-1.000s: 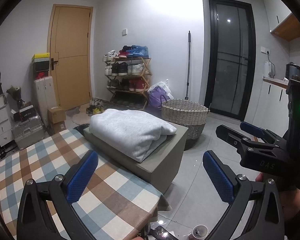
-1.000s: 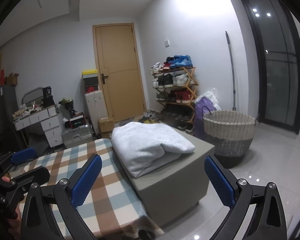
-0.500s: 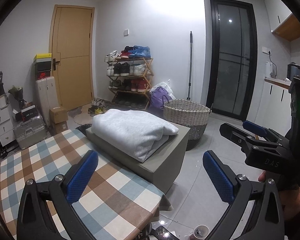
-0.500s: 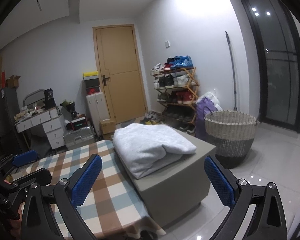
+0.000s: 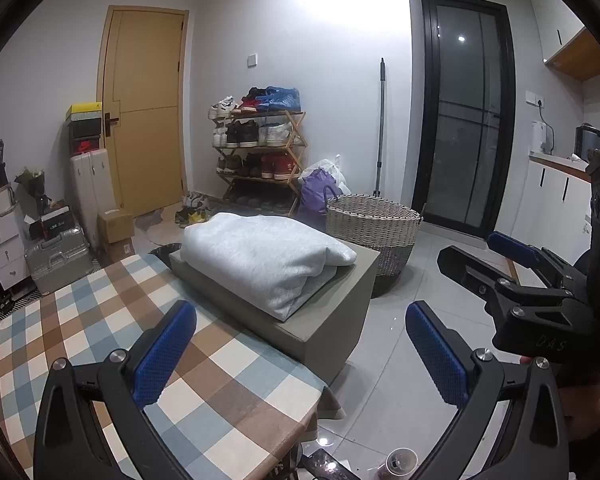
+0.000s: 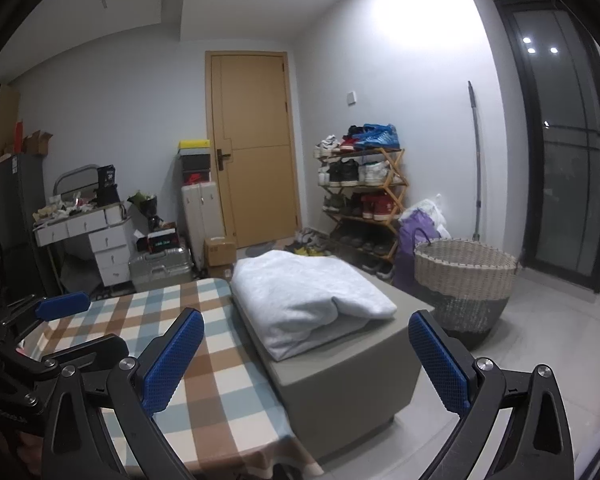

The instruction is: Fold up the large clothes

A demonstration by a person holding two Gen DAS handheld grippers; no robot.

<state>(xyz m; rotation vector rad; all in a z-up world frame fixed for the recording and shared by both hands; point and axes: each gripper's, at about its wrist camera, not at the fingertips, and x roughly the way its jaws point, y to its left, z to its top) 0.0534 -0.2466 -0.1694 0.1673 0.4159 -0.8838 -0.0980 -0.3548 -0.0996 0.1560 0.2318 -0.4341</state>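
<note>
Checked cloth in blue, brown and white covers the bench, and a grey block stands against its far edge. On that block lies the folded pale grey garment, a thick bundle. Both grippers hang over the bench's near end, well short of it: the left gripper and the right gripper each with blue fingers spread wide, gripping nothing. A wicker basket sits on the floor beyond.

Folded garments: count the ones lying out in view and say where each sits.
1. A folded grey garment lies on the grey ottoman, beside the checked table. The wicker basket may hide more; its inside is not visible.
</note>
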